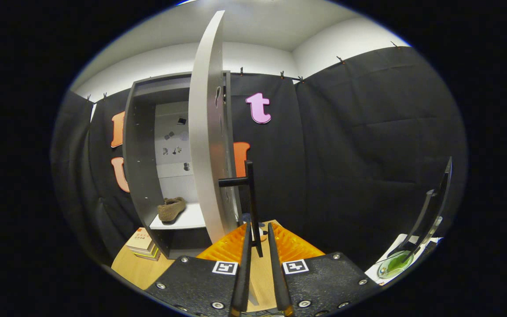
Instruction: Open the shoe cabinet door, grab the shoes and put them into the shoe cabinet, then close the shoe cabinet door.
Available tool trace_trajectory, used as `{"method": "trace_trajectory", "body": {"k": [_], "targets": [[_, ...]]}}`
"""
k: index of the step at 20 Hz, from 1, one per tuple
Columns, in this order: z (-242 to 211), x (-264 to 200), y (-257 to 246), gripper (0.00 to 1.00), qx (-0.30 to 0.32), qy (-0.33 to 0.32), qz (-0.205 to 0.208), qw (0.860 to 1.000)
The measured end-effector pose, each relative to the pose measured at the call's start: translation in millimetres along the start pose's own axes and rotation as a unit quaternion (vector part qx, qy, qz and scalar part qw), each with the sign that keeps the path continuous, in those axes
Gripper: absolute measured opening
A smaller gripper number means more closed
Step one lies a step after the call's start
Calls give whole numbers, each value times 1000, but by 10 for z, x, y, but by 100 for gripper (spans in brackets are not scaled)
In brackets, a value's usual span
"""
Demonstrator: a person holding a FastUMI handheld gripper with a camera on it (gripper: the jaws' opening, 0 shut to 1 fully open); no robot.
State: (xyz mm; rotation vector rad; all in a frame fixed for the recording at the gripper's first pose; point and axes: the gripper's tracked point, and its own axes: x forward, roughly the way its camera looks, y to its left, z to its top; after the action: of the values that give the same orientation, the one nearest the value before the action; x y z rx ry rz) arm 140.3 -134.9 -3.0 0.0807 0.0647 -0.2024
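With the door (pixel 207 132) swung wide, pinching its black handle (pixel 252 207) between both gripper (pixel 258 229) fingers. Sitting on the cabinet (pixel 143 145) shelf: one brown shoe (pixel 171 208).

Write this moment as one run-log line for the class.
stage: closing door | gripper: fingers around the door handle, grip uncertain | door: half open | shoe: on cabinet shelf | next: likely swing door shut

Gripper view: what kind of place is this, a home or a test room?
Probably a test booth, not a home: black cloth clipped up as walls, a lone cabinet with its door open, and the gripper around the handle.
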Motion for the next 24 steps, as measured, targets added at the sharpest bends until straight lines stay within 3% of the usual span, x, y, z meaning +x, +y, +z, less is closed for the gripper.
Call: {"method": "trace_trajectory", "body": {"k": [2, 6, 13, 18, 24], "targets": [[18, 29, -168, 19, -2, -1, -15, 1000], [34, 48, -432, 19, 5, -5, -37, 999], [54, -11, -475, 19, 18, -10, -28, 999], [31, -218, -327, 19, 2, -13, -32, 999], [-264, -468, 171, 19, -12, 9, 5, 1000]]}}
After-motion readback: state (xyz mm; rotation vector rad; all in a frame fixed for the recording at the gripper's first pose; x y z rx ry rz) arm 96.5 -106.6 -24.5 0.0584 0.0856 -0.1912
